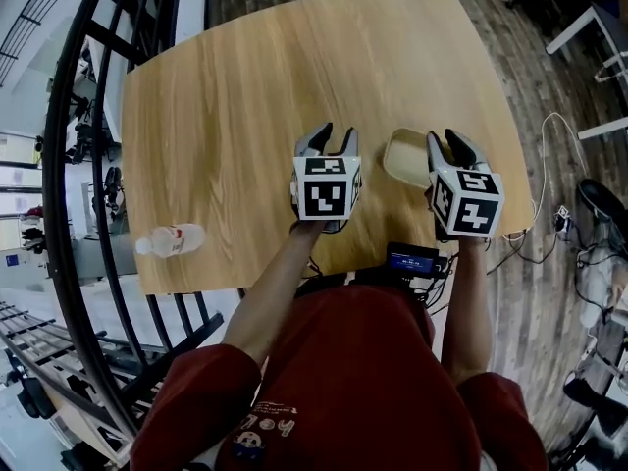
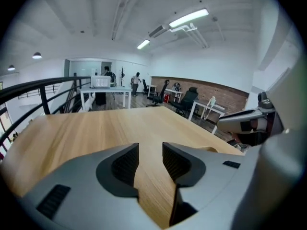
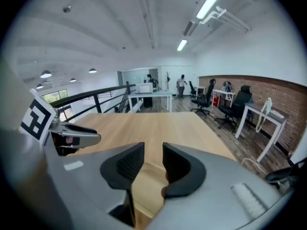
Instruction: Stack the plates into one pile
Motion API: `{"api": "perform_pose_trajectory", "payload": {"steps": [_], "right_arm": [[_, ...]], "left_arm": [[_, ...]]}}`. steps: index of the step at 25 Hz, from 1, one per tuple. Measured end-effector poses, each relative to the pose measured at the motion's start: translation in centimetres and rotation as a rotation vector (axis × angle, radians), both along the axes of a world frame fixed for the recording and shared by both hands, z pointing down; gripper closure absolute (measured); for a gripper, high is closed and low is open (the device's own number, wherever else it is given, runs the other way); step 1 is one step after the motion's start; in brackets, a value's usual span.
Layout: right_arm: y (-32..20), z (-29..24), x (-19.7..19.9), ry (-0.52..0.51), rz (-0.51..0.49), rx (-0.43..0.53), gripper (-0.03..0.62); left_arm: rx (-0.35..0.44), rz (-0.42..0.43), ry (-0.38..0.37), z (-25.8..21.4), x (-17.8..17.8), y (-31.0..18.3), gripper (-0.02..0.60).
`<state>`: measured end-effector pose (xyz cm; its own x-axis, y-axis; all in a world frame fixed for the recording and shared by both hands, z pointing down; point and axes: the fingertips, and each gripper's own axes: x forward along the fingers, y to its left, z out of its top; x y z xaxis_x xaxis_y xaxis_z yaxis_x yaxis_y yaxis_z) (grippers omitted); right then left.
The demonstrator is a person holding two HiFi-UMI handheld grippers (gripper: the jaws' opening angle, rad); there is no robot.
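Your plate (image 1: 404, 155) lies flat and face up on the table (image 1: 245, 86), right of centre in the head view. It is a rounded square with no clear long axis, and nothing is in it. Your right gripper (image 1: 444, 141) hides the plate's right edge, so the stack count is unclear. That gripper and your left gripper (image 1: 337, 137) both gape, holding nothing.

Table (image 1: 245, 96) far half open; plates (image 1: 405, 155) just beside right gripper (image 1: 445, 137), bottle (image 1: 172, 240) at near-left edge, railing (image 1: 59, 165) left.

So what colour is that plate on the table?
Cream, a pale yellowish off-white: the plate shows best in the head view.
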<state>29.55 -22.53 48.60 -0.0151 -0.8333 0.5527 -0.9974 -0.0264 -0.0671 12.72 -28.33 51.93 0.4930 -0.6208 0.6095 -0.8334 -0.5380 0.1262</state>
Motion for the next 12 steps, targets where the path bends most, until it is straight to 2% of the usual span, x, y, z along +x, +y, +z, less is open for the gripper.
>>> {"api": "perform_pose_trajectory", "payload": {"steps": [4, 7, 12], "right_arm": [[-2.7, -5.9, -5.0, 0.064, -0.176, 0.181, 0.467], [-4.0, -9.7, -8.5, 0.109, -0.270, 0.304, 0.467], [-4.2, -14.4, -12.7, 0.066, -0.354, 0.504, 0.471]], "left_arm": [[0.167, -0.078, 0.069, -5.5, -5.1, -1.3, 0.426], [0.322, -0.140, 0.138, -10.6, -8.6, -1.8, 0.427], [0.584, -0.182, 0.202, -17.8, -13.0, 0.1, 0.449]]}}
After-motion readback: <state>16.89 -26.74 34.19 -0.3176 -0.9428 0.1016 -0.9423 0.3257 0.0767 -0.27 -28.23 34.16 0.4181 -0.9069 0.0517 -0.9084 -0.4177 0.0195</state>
